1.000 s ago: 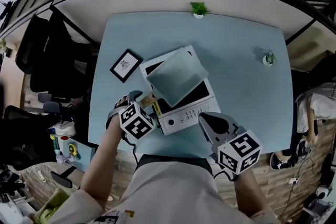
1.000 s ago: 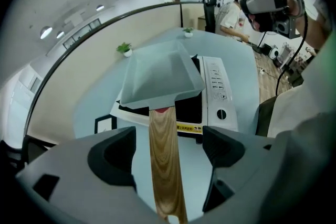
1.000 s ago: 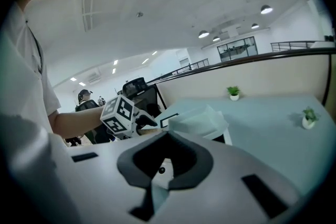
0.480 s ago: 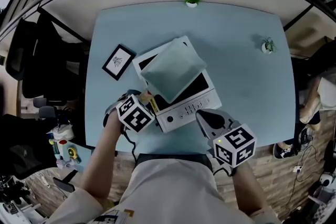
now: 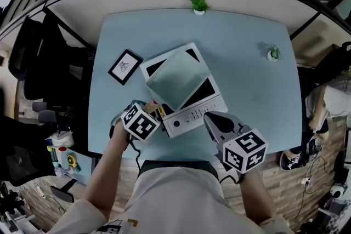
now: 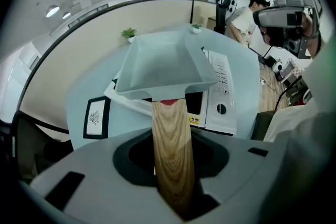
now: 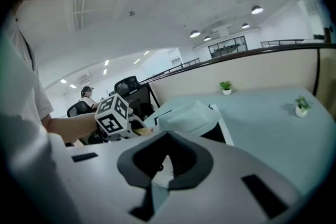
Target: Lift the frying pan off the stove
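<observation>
A square pale-green frying pan (image 5: 175, 82) sits tilted across a white stove (image 5: 194, 115). Its wooden handle (image 5: 154, 108) points toward the table's front left. My left gripper (image 5: 148, 109) points steeply down over that handle. Its jaws have just been closing and now press on it. In the left gripper view the handle (image 6: 170, 149) runs from the pan (image 6: 165, 63) down between the jaws. My right gripper (image 5: 213, 119) hovers shut and holds nothing just in front of the stove's right front corner.
A black-framed picture (image 5: 125, 67) lies left of the stove on the light blue table (image 5: 247, 63). Two small potted plants (image 5: 198, 5) (image 5: 273, 53) stand at the back and right. Office chairs (image 5: 38, 63) flank the left edge. The table's front edge is close under both grippers.
The left jaws have closed in on the wooden handle. The right gripper has dropped slightly. The pan still rests on the stove.
</observation>
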Motion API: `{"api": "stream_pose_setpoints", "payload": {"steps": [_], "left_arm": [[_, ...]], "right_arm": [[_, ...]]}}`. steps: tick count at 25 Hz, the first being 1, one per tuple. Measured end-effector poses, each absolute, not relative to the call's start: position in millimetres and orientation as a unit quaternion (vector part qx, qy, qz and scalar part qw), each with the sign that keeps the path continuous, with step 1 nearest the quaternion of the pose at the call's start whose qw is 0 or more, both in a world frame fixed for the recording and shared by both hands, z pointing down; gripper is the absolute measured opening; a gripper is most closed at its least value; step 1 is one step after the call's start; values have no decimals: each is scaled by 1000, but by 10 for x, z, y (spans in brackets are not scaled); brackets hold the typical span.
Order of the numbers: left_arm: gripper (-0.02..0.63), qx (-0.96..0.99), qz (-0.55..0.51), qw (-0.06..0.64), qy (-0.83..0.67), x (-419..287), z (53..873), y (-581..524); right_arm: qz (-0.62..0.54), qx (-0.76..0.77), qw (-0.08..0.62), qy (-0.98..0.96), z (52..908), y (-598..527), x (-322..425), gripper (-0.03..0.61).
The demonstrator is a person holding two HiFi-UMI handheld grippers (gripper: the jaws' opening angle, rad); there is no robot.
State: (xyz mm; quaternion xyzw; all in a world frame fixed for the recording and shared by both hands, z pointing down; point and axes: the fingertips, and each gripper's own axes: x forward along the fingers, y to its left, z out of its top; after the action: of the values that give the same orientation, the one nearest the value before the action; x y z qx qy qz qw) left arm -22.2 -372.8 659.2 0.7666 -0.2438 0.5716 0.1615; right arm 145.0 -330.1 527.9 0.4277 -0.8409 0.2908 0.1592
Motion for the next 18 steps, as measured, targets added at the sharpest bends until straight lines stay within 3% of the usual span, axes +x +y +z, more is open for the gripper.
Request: {"api": "stream_pose_setpoints", "payload": {"steps": [18], "left_arm": [[136,791,462,169,-363,-719,5521,-3603]], "right_arm": [[174,456,147,-860,4130,-3411,1469,3]]}}
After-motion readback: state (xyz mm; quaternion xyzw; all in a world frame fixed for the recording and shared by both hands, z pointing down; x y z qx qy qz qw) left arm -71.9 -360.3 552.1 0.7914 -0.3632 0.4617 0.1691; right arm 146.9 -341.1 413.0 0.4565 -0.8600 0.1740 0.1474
